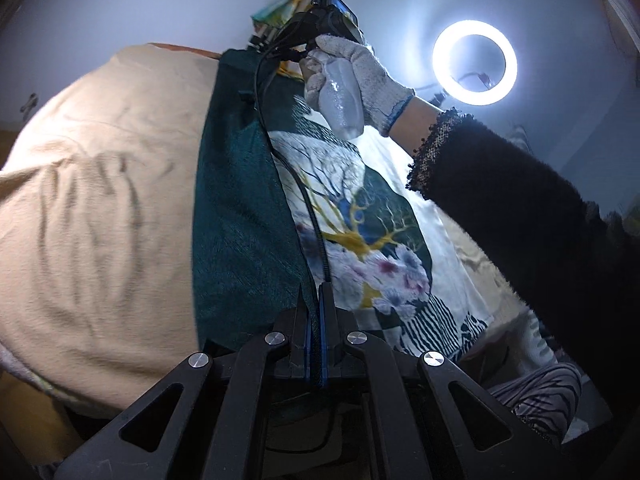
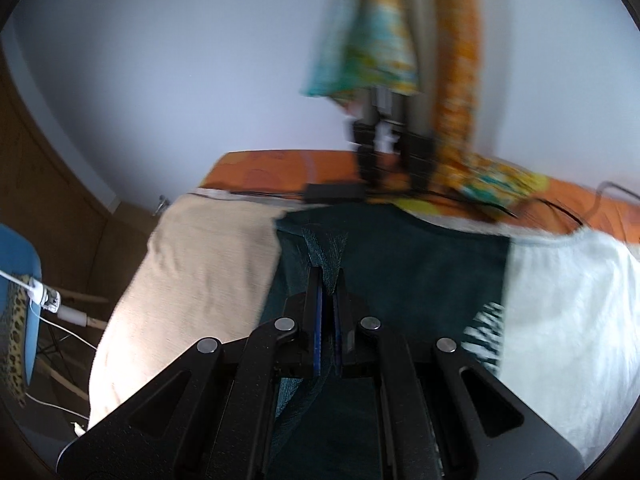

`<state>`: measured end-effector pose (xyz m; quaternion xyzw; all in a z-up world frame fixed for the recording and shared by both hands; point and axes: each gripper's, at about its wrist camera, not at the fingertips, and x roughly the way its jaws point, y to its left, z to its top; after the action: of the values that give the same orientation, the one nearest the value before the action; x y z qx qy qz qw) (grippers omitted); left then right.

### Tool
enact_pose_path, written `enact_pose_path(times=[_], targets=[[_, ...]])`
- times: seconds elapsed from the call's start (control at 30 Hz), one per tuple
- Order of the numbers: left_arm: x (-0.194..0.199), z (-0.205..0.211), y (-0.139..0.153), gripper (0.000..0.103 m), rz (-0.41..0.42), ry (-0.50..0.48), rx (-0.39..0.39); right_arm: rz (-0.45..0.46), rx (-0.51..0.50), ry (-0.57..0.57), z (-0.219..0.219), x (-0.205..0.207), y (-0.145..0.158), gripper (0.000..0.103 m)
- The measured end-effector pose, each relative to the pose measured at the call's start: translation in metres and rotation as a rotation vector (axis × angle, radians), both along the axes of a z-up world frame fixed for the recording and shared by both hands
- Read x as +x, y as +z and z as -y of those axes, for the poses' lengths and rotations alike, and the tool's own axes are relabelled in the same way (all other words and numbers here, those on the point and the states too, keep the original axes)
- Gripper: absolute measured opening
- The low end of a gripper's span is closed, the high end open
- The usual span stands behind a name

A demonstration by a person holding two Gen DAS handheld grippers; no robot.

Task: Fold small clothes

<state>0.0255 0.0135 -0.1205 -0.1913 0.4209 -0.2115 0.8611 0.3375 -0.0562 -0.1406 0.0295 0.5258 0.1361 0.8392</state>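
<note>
The left tongs (image 1: 312, 300) are pinched together on the edge of a dark green garment (image 1: 240, 220), whose fabric runs up between the two blue-lined fingers. The right tongs (image 2: 328, 284) are likewise clamped on a bunched corner of the same green cloth (image 2: 400, 264), a tuft of it standing up past the fingertips toward 12 o'clock. In the left wrist view the right gloved hand (image 1: 352, 80) shows at about 1 o'clock, gripping its tool handle, with a black cable trailing down from it across the garment.

The garment is part plain green and part printed, with a white, gold and blue tree-and-flower pattern (image 1: 360, 240) lying toward 3 o'clock of the green panel. It rests on a beige sheet (image 1: 100, 200) that covers the surface beneath; whether that is a bed or a counter cannot be told. A ring light (image 1: 474, 62) glows at 2 o'clock, and a colourful hanging cloth (image 2: 376, 40) is blurred at 12 o'clock in the right wrist view.

As a judgement, the fold is in its early to middle part: both tongs hold one edge, seemingly raised, and the printed side lies spread and unfolded. No finished crease or compact bundle is visible. Carrying the held edge across, laying it down and any further folds appear to be left.
</note>
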Motion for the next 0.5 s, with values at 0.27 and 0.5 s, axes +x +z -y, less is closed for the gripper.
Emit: enact_pose_path(times=[0.27, 0.5], targets=[[0.012, 0.03, -0.008, 0.001, -0.035, -0.057, -0.001, -0.014, -0.033, -0.045, 0.042, 0.011, -0.012, 0.005], [0.018, 0.042, -0.009, 0.001, -0.057, -0.091, 0.011, -0.054, -0.111, -0.055, 0.053, 0.017, -0.036, 0.005]])
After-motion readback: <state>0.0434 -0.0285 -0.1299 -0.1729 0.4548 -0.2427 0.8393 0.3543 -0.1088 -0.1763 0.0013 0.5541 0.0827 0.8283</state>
